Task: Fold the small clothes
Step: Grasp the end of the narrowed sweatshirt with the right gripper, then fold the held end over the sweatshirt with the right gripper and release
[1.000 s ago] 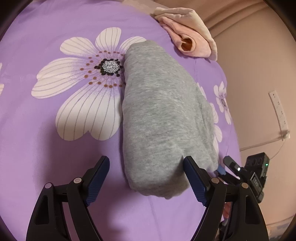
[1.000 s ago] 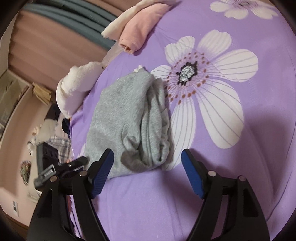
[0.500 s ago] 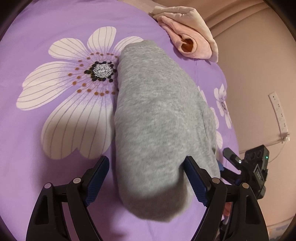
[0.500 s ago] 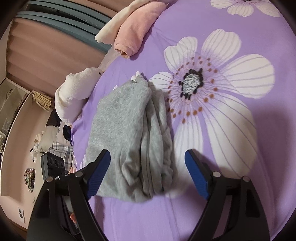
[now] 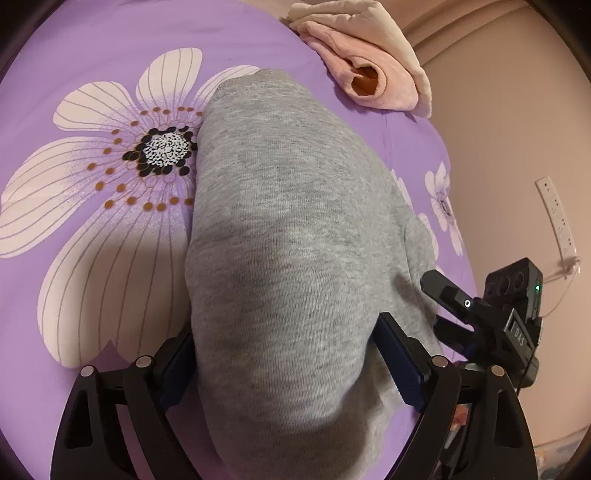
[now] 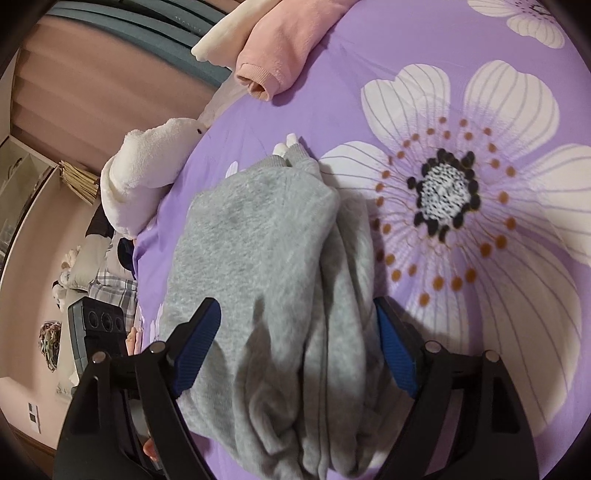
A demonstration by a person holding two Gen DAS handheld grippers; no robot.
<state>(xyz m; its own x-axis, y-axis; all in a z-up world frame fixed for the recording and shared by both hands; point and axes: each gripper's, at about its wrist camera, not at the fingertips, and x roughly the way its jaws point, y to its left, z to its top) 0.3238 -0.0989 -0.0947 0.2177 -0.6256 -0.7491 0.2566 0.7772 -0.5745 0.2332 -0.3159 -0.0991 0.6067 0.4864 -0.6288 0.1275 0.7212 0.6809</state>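
Grippers straddle the folded grey sweatshirt

Sweatshirt (image 5: 288, 236), grey and already folded into a thick bundle, lies on the purple floral bedsheet (image 5: 74, 66), its long axis running from bottom centre toward the upper middle of both frames. The left gripper (image 5: 284, 369) and right gripper (image 6: 299, 350) each stand wide open around a near end, gripping nothing. Judged step: picking the bundle up or pressing it; next, both must close evenly.

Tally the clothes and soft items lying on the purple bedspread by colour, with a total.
Grey: 1, the folded grey garment
Pink: 1, the pink garment
Cream: 1, the cream cloth beside the pink one
White: 1, the white fluffy item at the bed's edge
Total: 4
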